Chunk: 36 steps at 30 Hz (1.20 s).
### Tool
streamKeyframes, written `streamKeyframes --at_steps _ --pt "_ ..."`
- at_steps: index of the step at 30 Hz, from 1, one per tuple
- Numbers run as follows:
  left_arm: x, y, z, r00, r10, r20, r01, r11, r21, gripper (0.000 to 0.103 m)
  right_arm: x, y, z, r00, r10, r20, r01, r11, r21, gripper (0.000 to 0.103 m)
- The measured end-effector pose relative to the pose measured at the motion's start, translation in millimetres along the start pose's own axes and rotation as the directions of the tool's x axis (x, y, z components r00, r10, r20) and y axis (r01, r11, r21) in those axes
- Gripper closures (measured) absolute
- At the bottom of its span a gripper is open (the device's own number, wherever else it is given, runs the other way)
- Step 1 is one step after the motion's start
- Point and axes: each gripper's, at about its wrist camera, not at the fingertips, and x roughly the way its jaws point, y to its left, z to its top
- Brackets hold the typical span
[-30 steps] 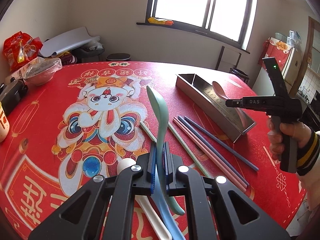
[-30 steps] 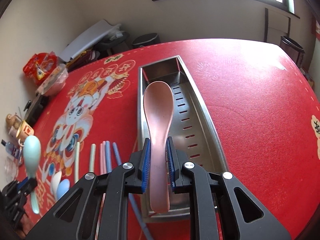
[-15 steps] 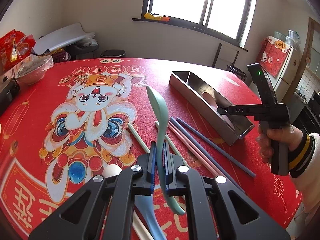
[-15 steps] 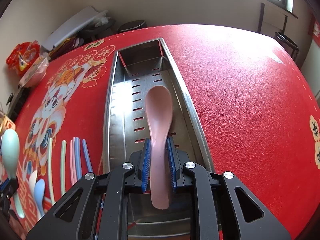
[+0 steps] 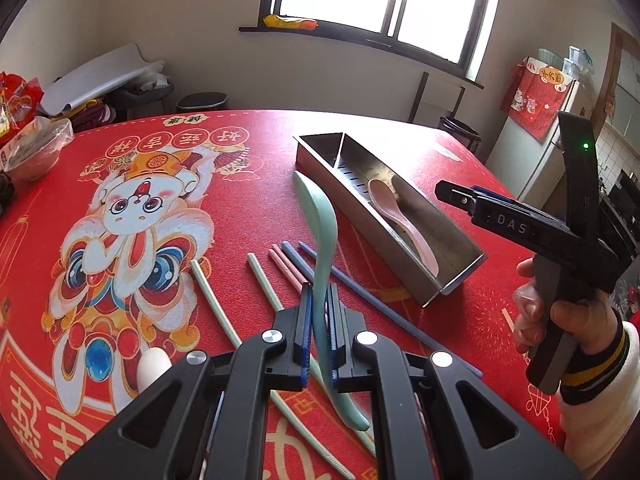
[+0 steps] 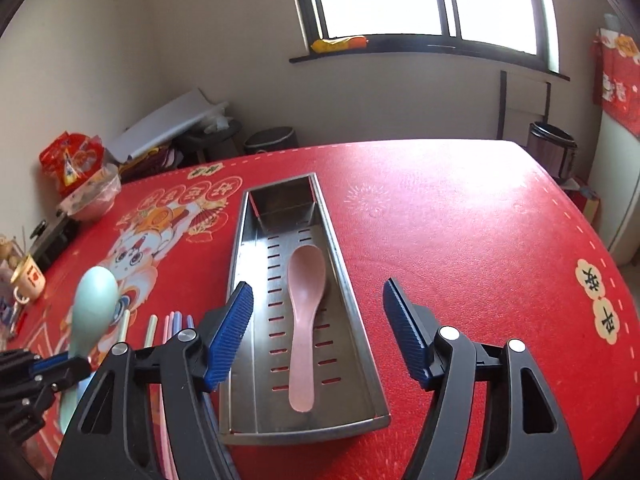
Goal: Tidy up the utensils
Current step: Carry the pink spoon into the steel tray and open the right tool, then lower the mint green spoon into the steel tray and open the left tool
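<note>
Pink spoon dropped off, green one next.

My right gripper (image 6: 318, 334) has just been opening, nothing between its jaws; the pink spoon (image 6: 305, 320) lies in the metal tray (image 6: 360, 328). My left gripper (image 5: 319, 334) pinches the green spoon (image 5: 322, 240) (bowl up); I'd lower it in beside the pink one, lengthwise.

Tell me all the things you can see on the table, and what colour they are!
metal tray: one, silver, on the red tablecloth
pink spoon: one, lying in the tray
green spoon: one, pale green, held off the table
chopsticks: several, green, pink and blue, beside the tray
white spoon: one, partly hidden
bowl: one, wrapped, far left
left gripper: shut on the green spoon
right gripper: jaws just opened, empty, above the tray
hand: one, holding the right gripper
</note>
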Motion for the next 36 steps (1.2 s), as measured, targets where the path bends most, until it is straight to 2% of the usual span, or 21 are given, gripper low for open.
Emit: streamKeyframes --at_steps 5,9,16,22,27,36 --pt "13.0 -24.2 13.6 1.0 0.015 -0.014 -0.014 1.0 0.026 0.096 1.1 -24.2 0.7 0.999 0.04 -0.009 -0.039 0.997 0.061 0.018" --pt "29.3 -42.9 30.5 1.0 0.014 -0.027 -0.013 1.0 0.028 0.096 0.6 -46.0 -1.2 0.997 0.071 -0.026 -0.067 0.986 0.155 0.016" --pt "77.4 -71.2 59.4 0.992 -0.035 -0.124 0.034 0.999 -0.014 0.096 4.1 -80.1 -2.8 0.999 0.024 -0.047 -0.01 0.959 0.283 0.016" --pt "115.0 -78.3 74.7 0.981 0.007 -0.195 -0.013 0.999 -0.03 0.096 7.8 -104.1 -6.3 0.997 0.028 -0.071 0.001 0.925 0.379 0.016" --pt "135.4 -81.4 76.9 0.971 0.042 -0.235 -0.05 0.998 -0.029 0.096 7.2 -105.9 -8.3 0.997 0.023 -0.077 0.008 0.926 0.379 0.016" --pt "153.7 -93.0 77.2 0.961 0.088 -0.26 -0.087 0.996 0.018 0.096 5.1 -108.2 -7.7 0.997 0.028 -0.077 0.005 0.918 0.397 0.016"
